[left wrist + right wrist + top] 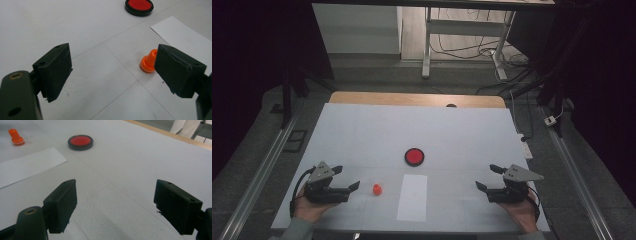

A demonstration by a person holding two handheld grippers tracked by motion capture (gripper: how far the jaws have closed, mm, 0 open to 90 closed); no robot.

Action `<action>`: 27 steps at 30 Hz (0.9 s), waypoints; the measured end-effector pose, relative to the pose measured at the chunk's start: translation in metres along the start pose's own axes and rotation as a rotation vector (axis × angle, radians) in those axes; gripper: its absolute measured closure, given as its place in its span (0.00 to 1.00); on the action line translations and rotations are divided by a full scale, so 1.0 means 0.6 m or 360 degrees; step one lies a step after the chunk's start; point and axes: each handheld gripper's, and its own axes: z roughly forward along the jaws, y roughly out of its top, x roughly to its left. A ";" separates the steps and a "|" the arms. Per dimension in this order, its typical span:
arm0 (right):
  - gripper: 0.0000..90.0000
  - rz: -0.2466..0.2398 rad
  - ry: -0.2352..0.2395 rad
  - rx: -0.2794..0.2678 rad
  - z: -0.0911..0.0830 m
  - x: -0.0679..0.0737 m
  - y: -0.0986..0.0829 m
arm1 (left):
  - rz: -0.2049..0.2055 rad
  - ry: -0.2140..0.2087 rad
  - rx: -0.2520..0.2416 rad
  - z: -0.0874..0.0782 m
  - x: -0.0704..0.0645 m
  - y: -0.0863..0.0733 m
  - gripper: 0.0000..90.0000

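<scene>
Orange and small, the stamp [149, 63] stood upright on the table [362, 130] just beyond the left gripper [343, 181], whose jaws gaped empty, as did those of the right gripper [488, 178]. Farther off, past the paper slip [413, 197], lay the red ink pad [414, 156]. A skewed closing might have tipped the stamp, being narrow on top.

glossy orange plastic stamp [149, 62], matt white paper [185, 37]
</scene>
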 end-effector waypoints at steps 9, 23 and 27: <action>0.22 -0.0012 0.0033 -0.0022 0.004 0.003 -0.004 | -0.0005 -0.0015 -0.0016 0.001 -0.004 0.005 0.16; 0.26 0.0002 0.0021 -0.0044 0.006 0.008 -0.003 | 0.0002 -0.0013 -0.0039 -0.008 -0.008 0.003 0.17; 0.29 -0.0014 0.0024 -0.0018 0.006 0.010 -0.001 | 0.0014 -0.0032 -0.0048 -0.005 -0.007 0.009 0.17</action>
